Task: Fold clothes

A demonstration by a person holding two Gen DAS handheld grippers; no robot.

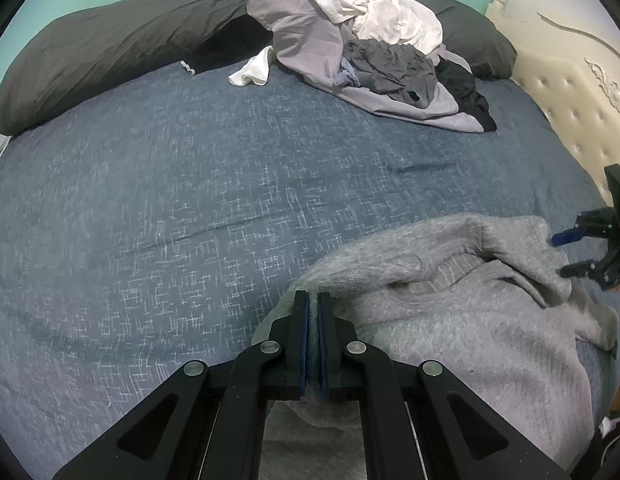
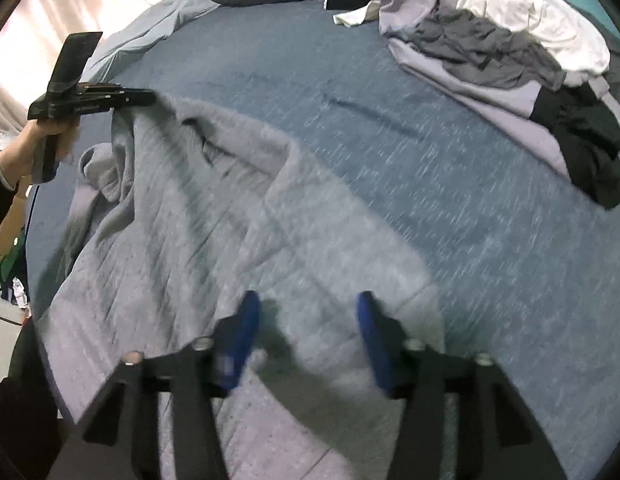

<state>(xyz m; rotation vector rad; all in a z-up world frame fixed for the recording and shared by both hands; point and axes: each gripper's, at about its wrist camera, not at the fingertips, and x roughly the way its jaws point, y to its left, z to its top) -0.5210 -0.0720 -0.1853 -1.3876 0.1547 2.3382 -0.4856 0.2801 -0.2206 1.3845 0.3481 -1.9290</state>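
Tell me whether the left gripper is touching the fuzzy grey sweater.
Touching. In the right wrist view the left gripper pinches an edge of the fuzzy grey sweater, lifting it off the blue bedspread; the left wrist view shows its jaws shut on grey fabric.

My right-wrist view is smeared by motion blur: the blue pads (image 2: pixel 246 344) and the sweater (image 2: pixel 214 240) under them lack sharp edges. I can't tell the garments in the pile (image 1: pixel 362 48) apart. The sweater runs off the bottom edge. The left gripper (image 1: pixel 313 300) hides the fabric it pinches.
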